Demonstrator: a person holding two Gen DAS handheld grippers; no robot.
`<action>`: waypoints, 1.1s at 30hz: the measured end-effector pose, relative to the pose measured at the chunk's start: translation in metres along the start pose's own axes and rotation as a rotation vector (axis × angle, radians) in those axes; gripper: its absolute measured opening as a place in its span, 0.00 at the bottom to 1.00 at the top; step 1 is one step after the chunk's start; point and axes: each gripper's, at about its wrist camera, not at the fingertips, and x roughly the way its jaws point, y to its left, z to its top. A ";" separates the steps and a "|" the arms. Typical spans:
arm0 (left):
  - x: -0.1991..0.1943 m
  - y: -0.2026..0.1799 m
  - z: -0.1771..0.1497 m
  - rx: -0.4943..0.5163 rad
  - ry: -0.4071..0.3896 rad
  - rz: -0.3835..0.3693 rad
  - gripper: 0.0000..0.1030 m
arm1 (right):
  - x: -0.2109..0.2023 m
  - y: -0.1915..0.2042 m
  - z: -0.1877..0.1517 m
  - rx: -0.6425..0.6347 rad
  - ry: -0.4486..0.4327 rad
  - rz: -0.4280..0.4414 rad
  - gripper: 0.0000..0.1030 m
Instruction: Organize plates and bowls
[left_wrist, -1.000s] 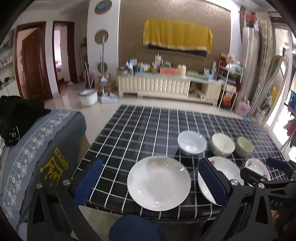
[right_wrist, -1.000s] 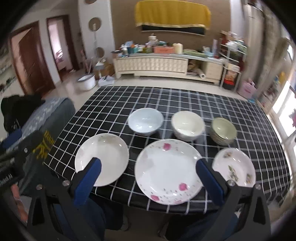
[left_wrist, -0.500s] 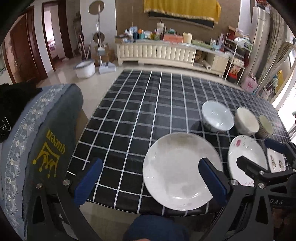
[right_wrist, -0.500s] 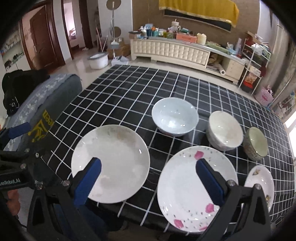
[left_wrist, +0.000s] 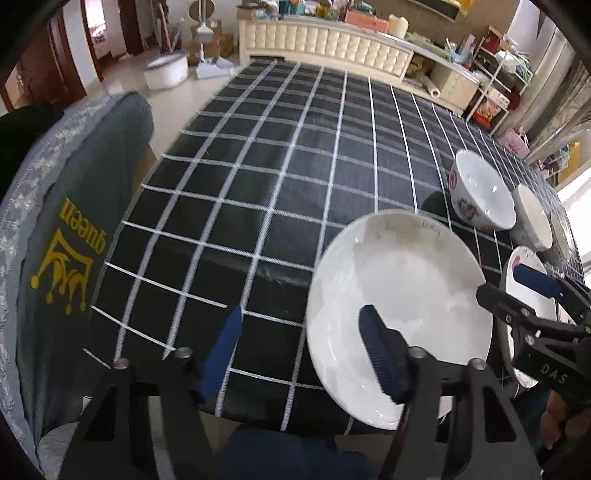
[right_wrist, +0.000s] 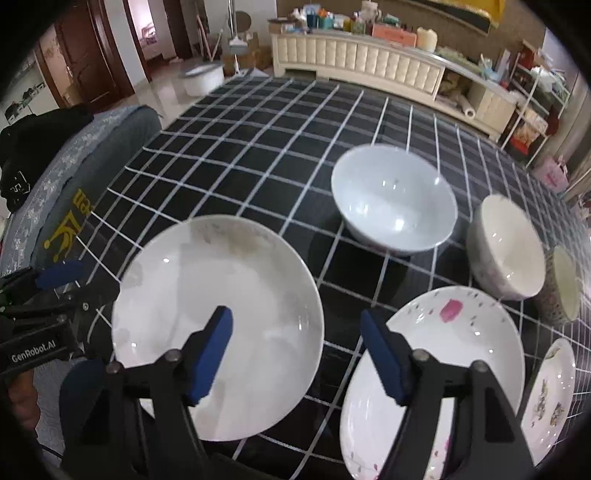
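- A table (right_wrist: 258, 122) in a black cloth with white grid lines carries three plates near the front edge and three bowls behind them.
- The white plate (right_wrist: 218, 325) lies at the left front and holds nothing; its well shows faint grey smears.
- The pink-flowered plate (right_wrist: 461, 354) lies just right of it, apart from it, with nothing on it.
- A small plate (right_wrist: 550, 387) with a leaf pattern sits at the far right front, also bare.
- The white bowl (right_wrist: 395, 199) stands upright behind the gap between the two larger plates; nothing lies inside.
- The cream bowl (right_wrist: 506, 247) is beside it on the right, and a patterned bowl (right_wrist: 561, 284) stands close against that one; both look unfilled.
- The left gripper (left_wrist: 299, 354) hovers at the white plate's left rim, jaws apart and grasping nothing; one blue pad is over the plate, the other over the cloth.
- The right gripper (right_wrist: 295, 354) hovers over the gap between the white plate and the pink-flowered plate, jaws spread, nothing between them.
- A grey cover (left_wrist: 74, 229) with a yellow crown drapes a chair left of the table.
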 end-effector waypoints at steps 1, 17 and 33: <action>0.005 -0.002 -0.001 0.009 0.014 -0.002 0.59 | 0.002 0.000 0.000 0.000 0.004 -0.001 0.69; 0.044 -0.010 -0.004 0.032 0.111 -0.032 0.25 | 0.032 -0.003 -0.010 -0.026 0.110 0.006 0.38; 0.039 -0.017 0.001 0.061 0.068 -0.005 0.20 | 0.027 0.000 -0.008 0.020 0.089 -0.010 0.29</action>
